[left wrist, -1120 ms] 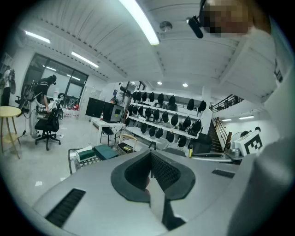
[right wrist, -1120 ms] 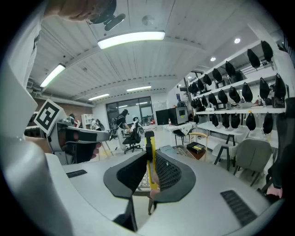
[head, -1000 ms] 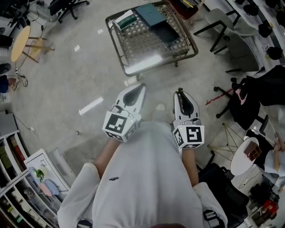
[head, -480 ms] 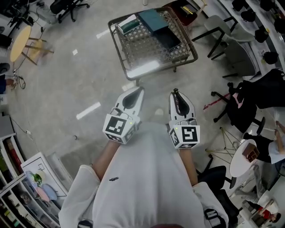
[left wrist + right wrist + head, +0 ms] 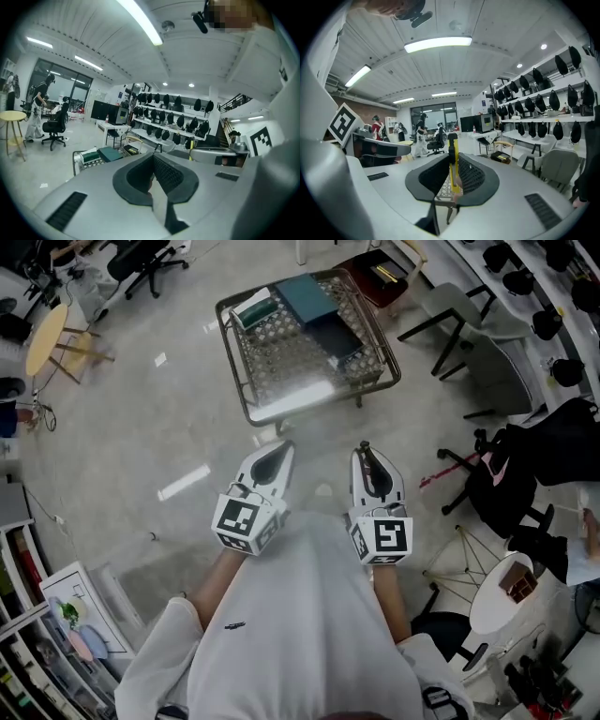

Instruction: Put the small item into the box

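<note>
The right tongs (image 5: 366,452) pinch a thin yellow item (image 5: 452,161) upright. The left tongs (image 5: 284,448) are pressed together, empty. Both hang before the wire table (image 5: 281,357), whose far edge carries boxes (image 5: 305,298).

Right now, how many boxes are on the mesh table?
3 on the mesh table: white-and-green box at its far left corner, teal box beside it, dark box nearer, toward the right. Anything smaller may be hidden.

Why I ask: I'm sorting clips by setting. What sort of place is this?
Likely an open-plan lab or workshop: white wall shelves of black rounded gear, black swivel office chairs, ceiling strip lights.
</note>
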`<state>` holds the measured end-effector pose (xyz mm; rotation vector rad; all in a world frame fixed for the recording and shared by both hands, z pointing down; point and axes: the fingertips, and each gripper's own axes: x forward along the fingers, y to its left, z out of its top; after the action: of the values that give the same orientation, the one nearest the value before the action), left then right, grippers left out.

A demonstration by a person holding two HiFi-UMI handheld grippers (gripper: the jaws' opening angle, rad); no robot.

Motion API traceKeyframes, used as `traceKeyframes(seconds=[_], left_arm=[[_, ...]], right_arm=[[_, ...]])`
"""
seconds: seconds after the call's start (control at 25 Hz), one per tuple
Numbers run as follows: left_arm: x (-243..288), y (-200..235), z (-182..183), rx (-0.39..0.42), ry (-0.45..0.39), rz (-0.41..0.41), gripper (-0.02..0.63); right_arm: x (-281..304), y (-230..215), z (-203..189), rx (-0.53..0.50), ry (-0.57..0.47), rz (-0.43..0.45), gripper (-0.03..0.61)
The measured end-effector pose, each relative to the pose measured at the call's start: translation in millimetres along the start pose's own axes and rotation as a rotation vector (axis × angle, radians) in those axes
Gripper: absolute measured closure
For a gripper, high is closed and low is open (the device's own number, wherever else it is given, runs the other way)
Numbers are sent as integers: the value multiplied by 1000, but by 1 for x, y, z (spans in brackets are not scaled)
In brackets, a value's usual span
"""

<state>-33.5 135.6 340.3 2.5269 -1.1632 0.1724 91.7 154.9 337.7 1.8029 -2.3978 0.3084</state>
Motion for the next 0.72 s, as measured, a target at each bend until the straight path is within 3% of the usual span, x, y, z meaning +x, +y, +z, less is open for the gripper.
traceKeyframes(seconds=[0.2, 0.36, 0.72], left_arm=[[18, -19, -4, -11, 5, 37, 612], [33, -23, 1, -5, 6, 46, 612], [75, 13, 27, -1, -6, 28, 612]], right_arm=[[-7, -37, 7, -46, -8, 3, 528], [0, -54, 9, -5, -11, 15, 528], [57, -50, 15, 8, 3, 40, 528]])
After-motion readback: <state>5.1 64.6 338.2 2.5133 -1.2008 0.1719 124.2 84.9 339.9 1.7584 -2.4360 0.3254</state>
